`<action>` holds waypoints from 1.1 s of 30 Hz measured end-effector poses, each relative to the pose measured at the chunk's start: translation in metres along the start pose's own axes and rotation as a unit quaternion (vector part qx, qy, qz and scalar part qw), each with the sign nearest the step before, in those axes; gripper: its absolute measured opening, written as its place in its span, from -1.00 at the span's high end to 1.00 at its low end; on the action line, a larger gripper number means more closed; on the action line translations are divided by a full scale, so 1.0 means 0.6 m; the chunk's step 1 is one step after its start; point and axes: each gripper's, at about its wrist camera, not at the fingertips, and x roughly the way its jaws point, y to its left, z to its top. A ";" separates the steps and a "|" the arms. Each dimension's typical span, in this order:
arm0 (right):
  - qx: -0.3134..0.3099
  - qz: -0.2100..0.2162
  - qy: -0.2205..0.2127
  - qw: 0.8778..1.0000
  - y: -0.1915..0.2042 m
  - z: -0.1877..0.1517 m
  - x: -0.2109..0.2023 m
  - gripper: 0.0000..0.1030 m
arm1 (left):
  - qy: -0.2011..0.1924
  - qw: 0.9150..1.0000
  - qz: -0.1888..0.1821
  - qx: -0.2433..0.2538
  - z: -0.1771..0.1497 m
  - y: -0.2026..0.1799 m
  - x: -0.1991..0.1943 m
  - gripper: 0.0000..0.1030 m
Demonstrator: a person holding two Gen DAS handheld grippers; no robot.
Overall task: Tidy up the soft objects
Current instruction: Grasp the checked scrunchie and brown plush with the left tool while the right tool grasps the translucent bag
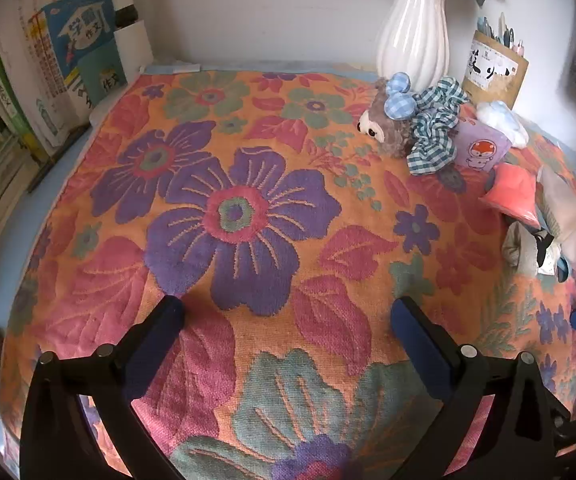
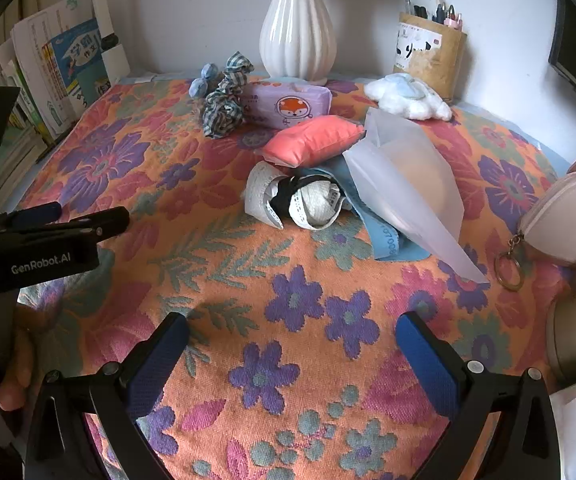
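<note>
The soft items lie in a cluster on the floral cloth (image 2: pixel 288 300). In the right wrist view I see a rolled white and black sock bundle (image 2: pixel 300 200), a coral pillow (image 2: pixel 312 140), a purple tissue pack (image 2: pixel 288 104), a checked scrunchie (image 2: pixel 223 100), a white cloud plush (image 2: pixel 408 96) and a frosted plastic bag (image 2: pixel 408 184) over a blue cloth (image 2: pixel 384 240). A brown plush toy (image 1: pixel 388 128) with a blue bow shows in the left wrist view. My right gripper (image 2: pixel 292 340) is open and holds nothing, short of the socks. My left gripper (image 1: pixel 288 312) is open over bare cloth, far left of the cluster.
A white ribbed vase (image 2: pixel 298 28) and a pen holder (image 2: pixel 432 52) stand against the back wall. Books (image 1: pixel 47 72) lean at the left edge. A pale pouch with a key ring (image 2: pixel 564 220) lies at the right. A hand (image 2: pixel 15 380) holds the left gripper (image 2: pixel 87 216).
</note>
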 end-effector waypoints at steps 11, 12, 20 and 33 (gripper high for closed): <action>0.046 0.019 -0.111 0.993 -0.040 -0.028 -0.092 -1.00 | -0.021 0.995 -0.098 0.019 0.002 0.000 -0.101 -0.97; 0.051 0.023 -0.120 0.991 -0.047 -0.030 -0.103 -1.00 | -0.030 0.994 -0.101 0.026 0.011 -0.004 -0.112 -0.97; 0.102 0.052 -0.097 0.989 -0.084 0.021 -0.119 -0.91 | -0.075 0.986 -0.128 0.082 0.100 -0.082 -0.103 -0.69; 0.276 0.055 -0.040 0.959 -0.159 0.089 0.002 -0.82 | -0.056 0.984 -0.153 0.072 0.149 -0.114 0.019 0.39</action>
